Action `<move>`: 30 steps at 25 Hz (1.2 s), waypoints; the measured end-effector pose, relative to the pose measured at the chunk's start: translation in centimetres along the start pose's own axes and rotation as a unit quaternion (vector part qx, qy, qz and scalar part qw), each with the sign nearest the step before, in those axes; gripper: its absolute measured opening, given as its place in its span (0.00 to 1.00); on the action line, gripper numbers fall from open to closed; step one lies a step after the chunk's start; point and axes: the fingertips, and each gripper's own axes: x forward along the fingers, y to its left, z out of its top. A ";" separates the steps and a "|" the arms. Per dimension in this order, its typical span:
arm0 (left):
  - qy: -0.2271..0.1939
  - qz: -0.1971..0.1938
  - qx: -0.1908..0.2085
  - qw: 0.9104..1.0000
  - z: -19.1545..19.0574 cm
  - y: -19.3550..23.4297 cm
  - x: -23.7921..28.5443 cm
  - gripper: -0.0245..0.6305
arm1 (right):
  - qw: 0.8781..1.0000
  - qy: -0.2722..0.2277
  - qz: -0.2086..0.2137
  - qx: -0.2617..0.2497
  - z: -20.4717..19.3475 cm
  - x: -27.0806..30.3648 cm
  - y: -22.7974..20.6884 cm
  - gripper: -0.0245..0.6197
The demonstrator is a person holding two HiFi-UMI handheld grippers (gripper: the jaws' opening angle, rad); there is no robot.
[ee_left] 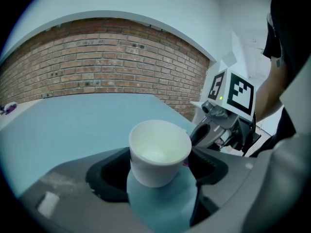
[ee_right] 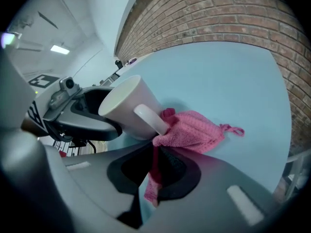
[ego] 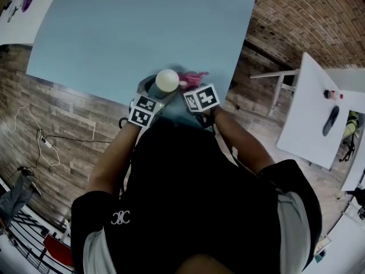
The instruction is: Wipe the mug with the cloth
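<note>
**Mug** (ee_left: pixel 159 152): white, plain, no print. It sits over the near edge of the light blue table (ego: pixel 142 33). The left gripper (ego: pixel 149 95) has its jaws clamped on the mug's body.

**Cloth** (ee_right: pixel 194 130): pink. One fold is pinched in the closed jaws of the right gripper (ee_right: pixel 151 174), and the rest is bunched against the mug's handle, touching it.

**Markings:** black-and-white square markers on both gripper cubes. A small white emblem (ego: pixel 120 217) on the person's black shirt is not legible as words.

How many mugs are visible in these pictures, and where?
1. The white mug is tilted between the jaws of the left gripper, over the light blue table; its handle touches the pink cloth pinched by the right gripper. No other shows.
</note>
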 end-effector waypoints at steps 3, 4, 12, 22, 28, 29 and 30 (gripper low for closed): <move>0.001 0.005 -0.001 1.000 -0.1 0.0 0.0 0.63 | 0.997 0.011 -0.016 -0.069 -0.4 0.1 0.5 0.10; 0.001 0.007 -0.002 1.000 0.0 0.0 0.1 0.63 | 0.995 0.015 -0.022 -0.094 -0.5 0.1 0.6 0.10; 0.003 0.016 -0.001 1.000 -0.2 0.0 -0.1 0.63 | 0.954 0.010 -0.041 -0.297 -1.0 0.3 2.8 0.10; 0.002 0.011 -0.003 1.000 -0.2 0.0 0.2 0.64 | 0.891 0.005 0.003 -0.455 -4.6 -0.6 5.4 0.10; -0.020 -0.007 0.001 1.000 0.1 -0.2 -0.5 0.69 | 0.956 -0.038 0.083 -0.280 -3.6 -4.1 5.4 0.10; -0.029 -0.006 0.005 1.000 0.3 -0.2 -1.0 0.70 | 0.960 -0.045 0.089 -0.260 -3.4 -5.0 5.3 0.10; -0.037 -0.005 0.009 0.999 0.4 -0.4 -1.5 0.72 | 0.964 -0.052 0.091 -0.243 -3.3 -5.7 5.1 0.10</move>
